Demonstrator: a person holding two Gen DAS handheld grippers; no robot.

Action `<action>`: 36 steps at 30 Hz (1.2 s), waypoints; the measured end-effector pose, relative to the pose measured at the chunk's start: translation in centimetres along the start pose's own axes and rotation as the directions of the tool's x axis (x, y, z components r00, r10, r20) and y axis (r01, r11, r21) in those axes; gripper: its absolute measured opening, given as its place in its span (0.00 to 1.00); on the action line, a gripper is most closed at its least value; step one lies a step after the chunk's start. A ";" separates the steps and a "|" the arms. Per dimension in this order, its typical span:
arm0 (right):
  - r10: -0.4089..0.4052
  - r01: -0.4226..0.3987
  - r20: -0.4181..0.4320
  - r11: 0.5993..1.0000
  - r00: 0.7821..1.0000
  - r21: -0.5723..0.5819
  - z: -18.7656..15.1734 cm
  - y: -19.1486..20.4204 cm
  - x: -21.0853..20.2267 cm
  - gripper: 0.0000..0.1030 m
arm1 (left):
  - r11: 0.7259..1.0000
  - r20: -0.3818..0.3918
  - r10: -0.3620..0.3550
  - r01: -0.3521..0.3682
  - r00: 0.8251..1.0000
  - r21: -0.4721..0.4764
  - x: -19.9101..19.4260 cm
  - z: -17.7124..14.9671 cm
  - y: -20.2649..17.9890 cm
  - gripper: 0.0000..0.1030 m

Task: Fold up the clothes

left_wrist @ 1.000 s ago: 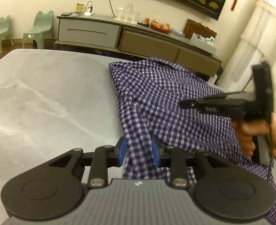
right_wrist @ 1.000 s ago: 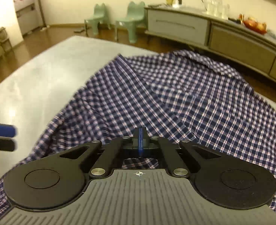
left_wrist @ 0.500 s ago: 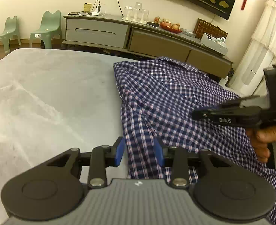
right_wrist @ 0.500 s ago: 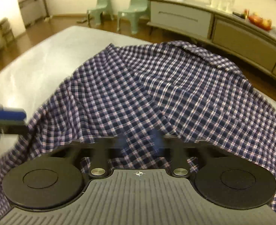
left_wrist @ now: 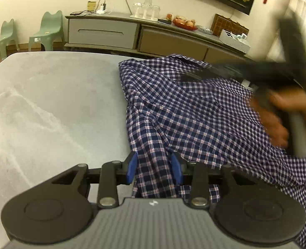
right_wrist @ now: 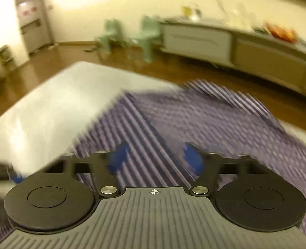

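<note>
The checked shirt [left_wrist: 194, 112] lies rumpled on the grey table [left_wrist: 55, 103], a fold of it running loosely between the parted blue pads of the left gripper [left_wrist: 154, 167], while the right gripper [right_wrist: 155, 158], blurred, hovers over the cloth with its jaws wide apart.
</note>
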State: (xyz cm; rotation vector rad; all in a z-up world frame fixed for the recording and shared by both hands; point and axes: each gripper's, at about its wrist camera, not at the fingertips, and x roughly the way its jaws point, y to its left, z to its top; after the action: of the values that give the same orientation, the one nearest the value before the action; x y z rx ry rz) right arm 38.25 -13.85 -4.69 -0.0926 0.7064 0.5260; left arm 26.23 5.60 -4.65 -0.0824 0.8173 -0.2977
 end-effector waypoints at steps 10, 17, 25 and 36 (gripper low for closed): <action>0.067 -0.065 -0.115 0.998 0.991 0.024 4.9 0.8 9.2 0.00 | 0.999 -0.024 -0.027 0.028 0.999 0.043 -0.4 -1.1 0.0 0.35; -0.093 0.102 -0.058 0.980 0.994 0.171 2.6 -2.4 8.2 0.14 | 0.996 -0.043 -0.009 0.013 0.999 0.083 -0.2 -2.0 -0.9 0.36; -0.077 0.062 0.090 0.986 0.993 0.156 0.5 1.3 0.2 0.45 | 0.997 0.078 -0.071 0.070 0.994 0.015 -2.3 -0.9 0.4 0.36; -0.186 0.185 -0.001 0.972 0.982 0.146 -5.6 1.9 -7.9 0.58 | 0.986 0.066 -0.122 0.129 0.990 -0.107 -0.7 0.1 2.9 0.37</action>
State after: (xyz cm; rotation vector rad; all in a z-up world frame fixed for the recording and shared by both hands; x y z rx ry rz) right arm 28.95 -16.98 -3.77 -0.0184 0.7137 0.2947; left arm 26.49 8.54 -4.59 -0.2467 0.7705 -0.3666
